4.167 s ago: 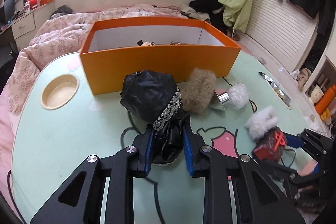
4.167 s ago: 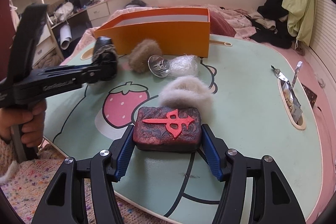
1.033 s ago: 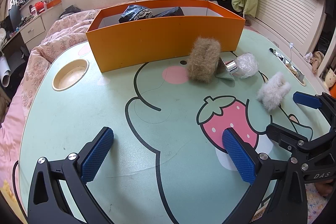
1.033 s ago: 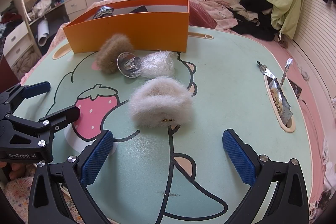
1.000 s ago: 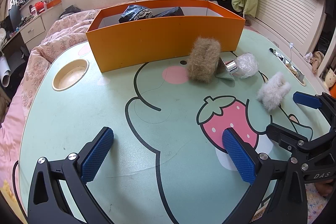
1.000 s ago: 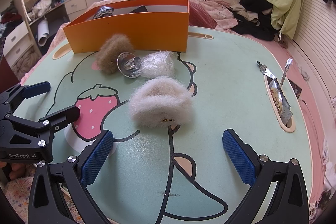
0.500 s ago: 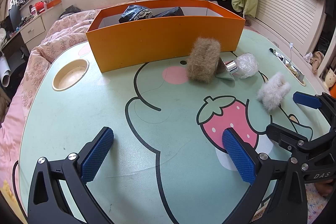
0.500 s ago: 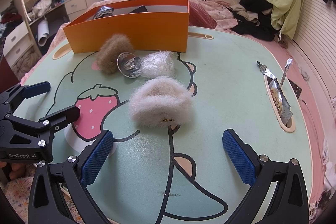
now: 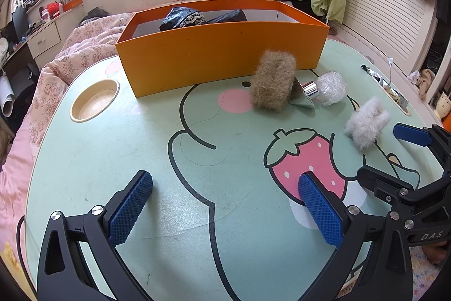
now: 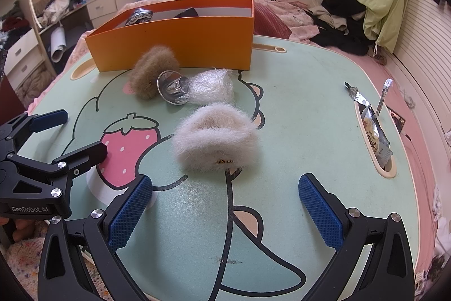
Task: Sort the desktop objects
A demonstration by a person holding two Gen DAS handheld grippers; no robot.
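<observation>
The orange box stands at the back of the table, and a black lace-trimmed pouch and another dark item lie inside it. In front of the box lie a brown furry piece and a plastic-wrapped bottle with a silver cap. A white furry piece lies just ahead of my right gripper, which is open and empty. My left gripper is open over bare table. It also shows in the right wrist view, left gripper beside the strawberry print.
A round cup recess sits at the table's left. A slot holding foil packets runs along the right edge. A bed with a pink quilt lies behind and to the left of the table.
About four seconds ago my left gripper held the black pouch and my right gripper held a dark red block. Both are now open and empty. Nothing has moved in the last second.
</observation>
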